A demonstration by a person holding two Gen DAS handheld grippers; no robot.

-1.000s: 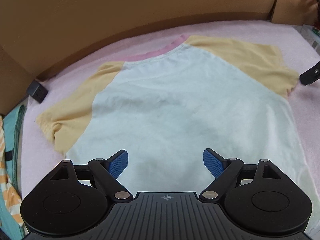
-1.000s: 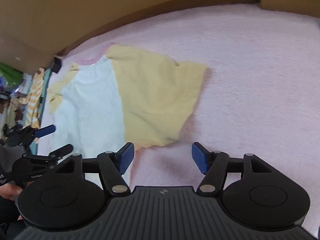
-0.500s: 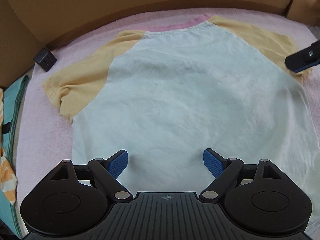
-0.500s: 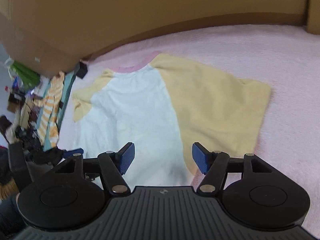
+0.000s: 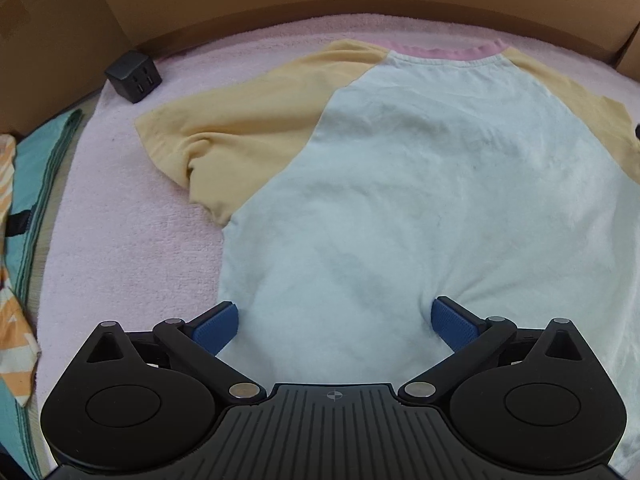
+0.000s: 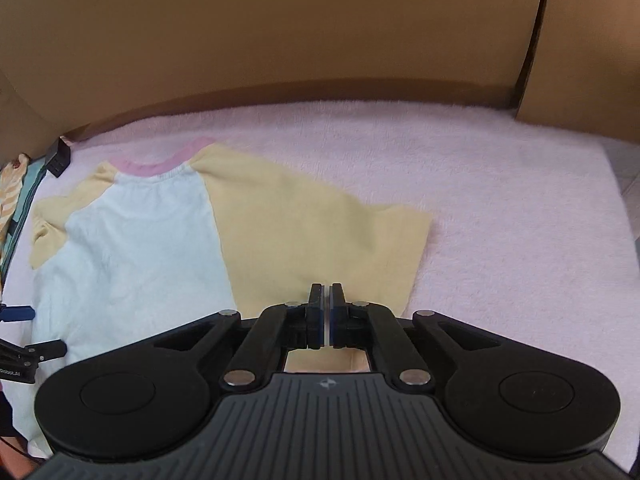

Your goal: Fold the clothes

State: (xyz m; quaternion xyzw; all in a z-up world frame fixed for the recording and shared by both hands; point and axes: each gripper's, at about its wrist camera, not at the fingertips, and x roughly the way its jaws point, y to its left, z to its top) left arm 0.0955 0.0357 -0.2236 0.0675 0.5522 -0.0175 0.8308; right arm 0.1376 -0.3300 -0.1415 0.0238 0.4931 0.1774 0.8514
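Left tool [image 5: 335,326] sits spread wide over the t-shirt [image 5: 420,184] hem, right tool [image 6: 325,312] pressed together on its yellow sleeve [image 6: 320,232], all on pink blanket [image 6: 500,184].

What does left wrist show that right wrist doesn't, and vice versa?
Left wrist only: the left gripper up close, open, blue pads astride the T-shirt's lower edge, and the left sleeve's creased cuff.

Right wrist only: the right gripper shut over the right sleeve, whether it pinches fabric is unclear; the towel's bare right side.

Both: the shirt with pink collar, black charger, cardboard wall, striped cloth at left.
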